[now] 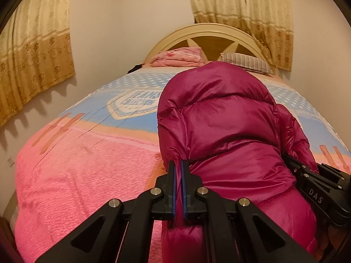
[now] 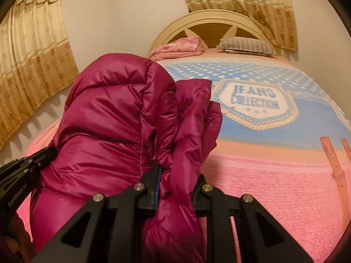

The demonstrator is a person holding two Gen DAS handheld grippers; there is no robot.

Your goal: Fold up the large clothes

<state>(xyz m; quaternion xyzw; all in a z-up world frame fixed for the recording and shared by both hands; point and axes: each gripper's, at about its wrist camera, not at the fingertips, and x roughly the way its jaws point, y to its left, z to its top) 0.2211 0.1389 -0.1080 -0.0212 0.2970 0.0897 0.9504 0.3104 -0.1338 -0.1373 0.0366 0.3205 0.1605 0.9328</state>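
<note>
both grippers clamped on jacket: left gripper lower centre, right gripper pinching a thick bunch. keep hands level, lay flat on bed.

Ahead of me a bed wears a pink and blue spread, with an arched cream headboard, a striped pillow and a folded pink quilt. Beige patterned curtains hang on plain pale walls.

right hand-held gripper far finger behind jacket folds
</note>
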